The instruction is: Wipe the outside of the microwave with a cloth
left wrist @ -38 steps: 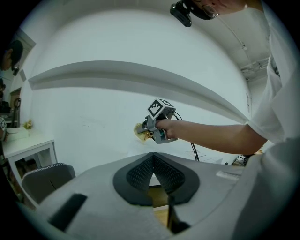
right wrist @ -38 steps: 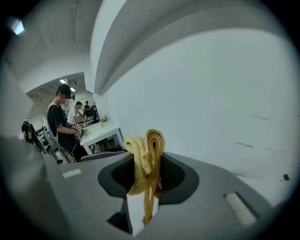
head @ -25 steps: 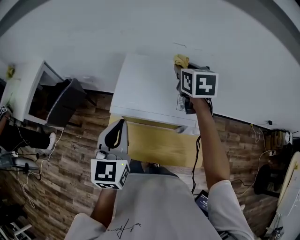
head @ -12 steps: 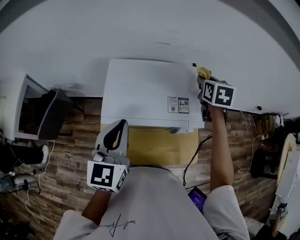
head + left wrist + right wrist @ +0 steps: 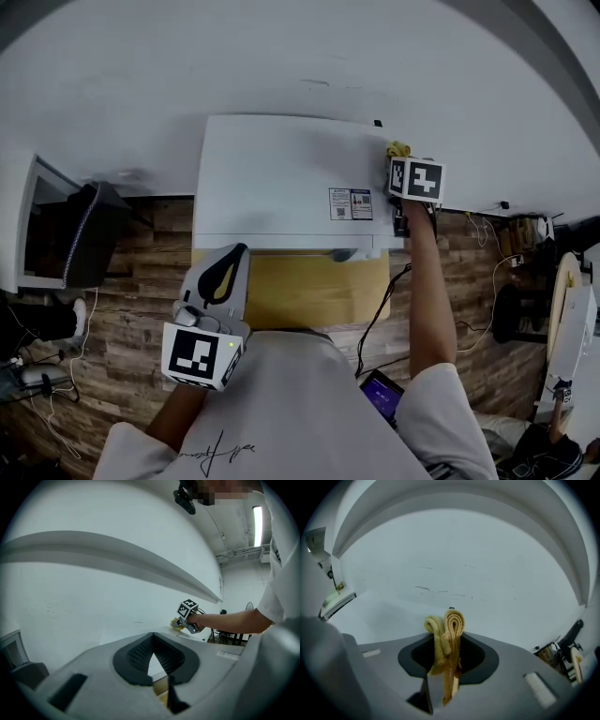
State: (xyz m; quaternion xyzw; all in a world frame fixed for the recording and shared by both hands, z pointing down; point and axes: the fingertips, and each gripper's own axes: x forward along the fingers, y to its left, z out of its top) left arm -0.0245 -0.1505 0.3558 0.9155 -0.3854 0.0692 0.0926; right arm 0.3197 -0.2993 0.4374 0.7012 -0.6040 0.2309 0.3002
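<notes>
While the right tongs (image 5: 402,161) grip the cloth (image 5: 398,149), they sit at the 2 o'clock corner of the white microwave (image 5: 281,183) in the head view. The cloth is yellow and folded into a thick roll. It is squeezed tight between the two jaws, which are closed on it. A bit of it pokes out past the tips, toward 12 o'clock. In the right gripper view the roll stands up out of the middle of the tongs, with the flat white top of the microwave behind it. The cloth seems to press on the right edge of that top, near the back, but I cannot tell for sure that it touches.

The left tongs (image 5: 228,267) are well apart from the cloth, down at 7 o'clock from the microwave. They hang in front of it, over the yellow worktop (image 5: 309,291) that the microwave stands on. Their jaws are closed tip to tip, with nothing between them. They point up toward 12 o'clock.

A small sticker (image 5: 351,203) lies on the microwave top, at 8 o'clock from the right tongs. A black cable (image 5: 380,314) runs down over the wood floor (image 5: 131,281) by the right arm.
</notes>
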